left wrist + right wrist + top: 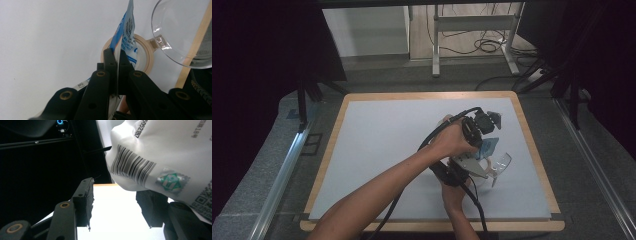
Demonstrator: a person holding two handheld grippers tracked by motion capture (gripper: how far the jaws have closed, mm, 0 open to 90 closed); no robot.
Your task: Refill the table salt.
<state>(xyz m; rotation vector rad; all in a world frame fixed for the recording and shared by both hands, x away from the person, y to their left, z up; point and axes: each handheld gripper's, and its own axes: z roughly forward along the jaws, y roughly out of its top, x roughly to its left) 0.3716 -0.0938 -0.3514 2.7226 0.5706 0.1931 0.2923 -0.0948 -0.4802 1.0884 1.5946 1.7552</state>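
The blue-and-white sachet (125, 37) stands on edge in the left gripper view, its long axis running from the jaws at lower centre up to the top edge of the frame, its printed face turned right. In the high view it is a small blue patch (487, 146) right of centre on the table. The left gripper (115, 53) is clamped on its lower part, both jaws pressed flat against the film with no gap between them. In the right gripper view the sachet's white back (162, 157), with a barcode and a green seal, fills the upper right and bulges over the right-hand jaw. The right gripper (116, 205) has its 2 jaws apart with bare table between them; whether the right-hand one touches the film I cannot tell.

Just behind the sachet in the left gripper view sits a beige ring-shaped container rim (146, 53), and a clear hinged lid (180, 32) swings out from it toward the upper right. In the high view that lid (501, 164) lies just right of the hands.

The 2 forearms come in from the bottom edge, and the left hand (452, 140) crosses over above the right hand (453, 192). The grey table mat (387, 160) is bare across the whole left half and along the top. The wooden table edge (532, 150) runs near the lid on the right, leaving less room there.
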